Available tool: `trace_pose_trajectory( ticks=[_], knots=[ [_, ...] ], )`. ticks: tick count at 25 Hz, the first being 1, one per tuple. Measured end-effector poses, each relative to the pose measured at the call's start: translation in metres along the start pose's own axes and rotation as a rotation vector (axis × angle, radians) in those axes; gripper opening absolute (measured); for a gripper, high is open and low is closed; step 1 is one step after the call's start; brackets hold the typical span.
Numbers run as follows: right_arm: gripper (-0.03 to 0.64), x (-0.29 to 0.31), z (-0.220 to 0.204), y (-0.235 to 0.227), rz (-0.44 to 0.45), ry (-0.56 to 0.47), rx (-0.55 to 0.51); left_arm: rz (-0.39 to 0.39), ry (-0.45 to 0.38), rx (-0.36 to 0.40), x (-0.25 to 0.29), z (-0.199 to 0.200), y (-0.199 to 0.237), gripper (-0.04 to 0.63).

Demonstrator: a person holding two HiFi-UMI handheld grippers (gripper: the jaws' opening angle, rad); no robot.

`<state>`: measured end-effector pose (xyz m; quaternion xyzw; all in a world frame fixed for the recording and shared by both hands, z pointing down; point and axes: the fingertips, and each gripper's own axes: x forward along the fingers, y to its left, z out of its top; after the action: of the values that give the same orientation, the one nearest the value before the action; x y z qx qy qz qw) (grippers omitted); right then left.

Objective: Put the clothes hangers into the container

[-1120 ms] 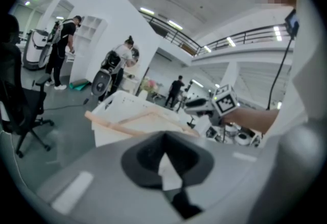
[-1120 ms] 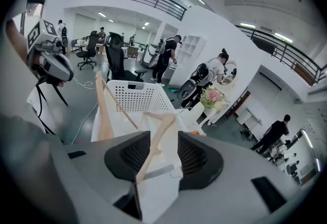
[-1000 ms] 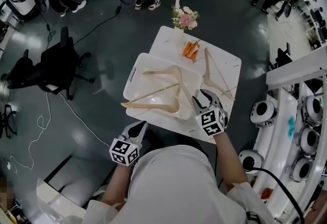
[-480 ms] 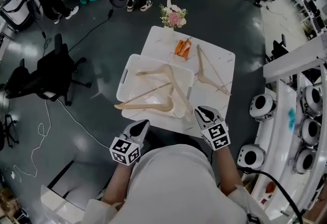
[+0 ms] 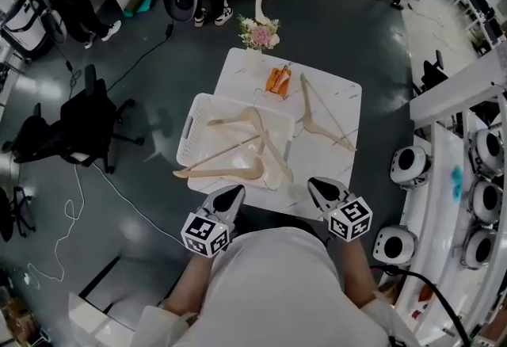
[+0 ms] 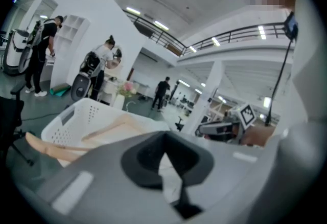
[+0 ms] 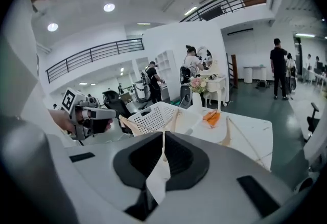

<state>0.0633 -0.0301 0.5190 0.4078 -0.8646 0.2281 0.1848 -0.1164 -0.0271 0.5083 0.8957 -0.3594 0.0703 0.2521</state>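
Nearest, both grippers hover over the near edge of the desk (image 5: pixel 242 72), well apart from each other. The left gripper (image 5: pixel 232 193) has its jaws together with nothing between them. The right gripper (image 5: pixel 319 185) has jaws that have just been closing. Their tips now meet, also with nothing between them.

Just ahead of the left jaws sits the white basket (image 5: pixel 198 112). Two wooden hangers lie in it: one (image 5: pixel 230 173) pokes out over the rim nearest those jaws, and the other (image 5: pixel 253 117) lies deeper inside. Ahead of the right jaws a third hanger (image 5: pixel 317 112) lies flat on the desk, just beside the basket.

Farther on is a small orange thing (image 5: pixel 276 80), then flowers (image 5: pixel 259 32) at the far edge.
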Motion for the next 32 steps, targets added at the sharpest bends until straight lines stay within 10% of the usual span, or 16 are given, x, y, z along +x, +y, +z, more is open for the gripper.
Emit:
trace_pose_trajectory(
  ticks=[32],
  knots=[
    [0.012,-0.025,-0.046,-0.087,0.038,0.042,0.048,0.093,0.024,-0.054,0.049,-0.016,-0.039,0.002]
  ],
)
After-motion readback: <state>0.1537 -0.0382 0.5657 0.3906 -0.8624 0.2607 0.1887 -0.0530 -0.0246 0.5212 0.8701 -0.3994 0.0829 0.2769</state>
